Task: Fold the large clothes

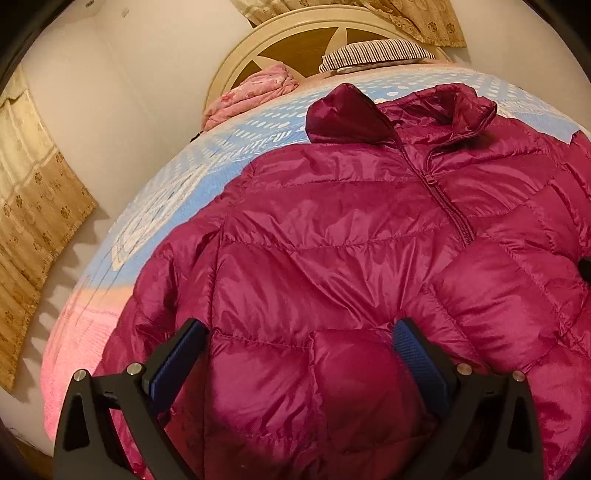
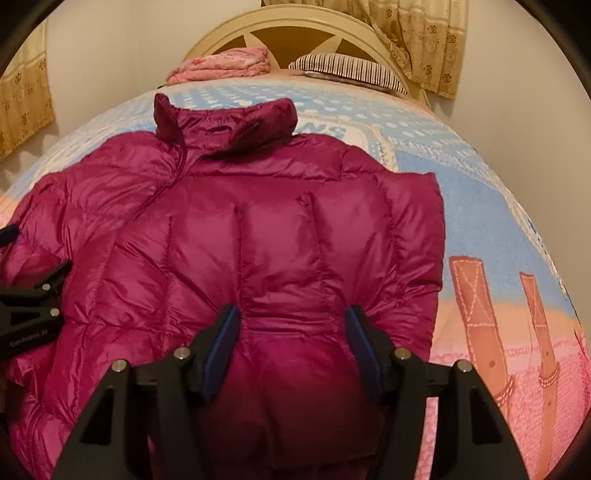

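A shiny magenta puffer jacket [image 1: 332, 236] lies face up on the bed, zip closed and collar [image 2: 236, 122] toward the headboard. In the right wrist view a quilted sleeve [image 2: 280, 258] lies folded over the jacket's body and runs down into my right gripper [image 2: 291, 332]. Its blue pads [image 2: 225, 343] touch the puffy fabric on both sides. My left gripper [image 1: 299, 343] hangs low over the jacket's lower left part, jaws spread wide, padding bulging between them without being pinched. It also shows at the left edge of the right wrist view as the left gripper [image 2: 29, 266].
A blue and pink blanket [image 2: 480, 229] covers the bed. A folded pink quilt [image 1: 255, 92] and a striped pillow [image 1: 373, 53] lie by the round headboard [image 2: 295, 29]. Patterned curtains [image 1: 33, 229] hang on the left and behind.
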`<state>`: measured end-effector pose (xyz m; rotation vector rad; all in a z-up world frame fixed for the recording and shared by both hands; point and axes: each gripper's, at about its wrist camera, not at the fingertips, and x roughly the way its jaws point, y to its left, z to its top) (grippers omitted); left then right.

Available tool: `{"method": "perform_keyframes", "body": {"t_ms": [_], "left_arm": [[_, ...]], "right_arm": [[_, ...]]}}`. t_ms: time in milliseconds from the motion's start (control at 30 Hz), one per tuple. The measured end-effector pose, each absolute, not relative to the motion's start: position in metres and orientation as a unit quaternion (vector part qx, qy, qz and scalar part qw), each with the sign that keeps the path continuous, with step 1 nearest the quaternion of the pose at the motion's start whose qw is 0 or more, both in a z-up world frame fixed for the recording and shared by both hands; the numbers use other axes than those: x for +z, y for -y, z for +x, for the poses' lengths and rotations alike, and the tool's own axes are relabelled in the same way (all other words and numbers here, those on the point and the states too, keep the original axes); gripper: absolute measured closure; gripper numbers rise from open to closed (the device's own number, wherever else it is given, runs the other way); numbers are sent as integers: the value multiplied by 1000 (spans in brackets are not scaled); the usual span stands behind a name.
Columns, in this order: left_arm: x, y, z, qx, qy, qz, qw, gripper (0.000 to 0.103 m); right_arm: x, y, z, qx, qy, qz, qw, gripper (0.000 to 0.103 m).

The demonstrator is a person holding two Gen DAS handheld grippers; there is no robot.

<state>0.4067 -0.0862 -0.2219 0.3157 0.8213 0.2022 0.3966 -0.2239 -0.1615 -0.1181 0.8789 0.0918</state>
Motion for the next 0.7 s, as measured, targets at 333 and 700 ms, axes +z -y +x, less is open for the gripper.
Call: {"method": "perform_keyframes", "body": {"t_ms": [333, 700], "left_arm": [[-224, 78, 408, 83, -403, 122, 903, 1], [-224, 74, 408, 76, -405, 108, 905, 1]], "right_arm": [[-131, 214, 374, 48, -408, -45, 911, 32], [-158, 168, 362, 83, -423, -72, 900, 29]]}}
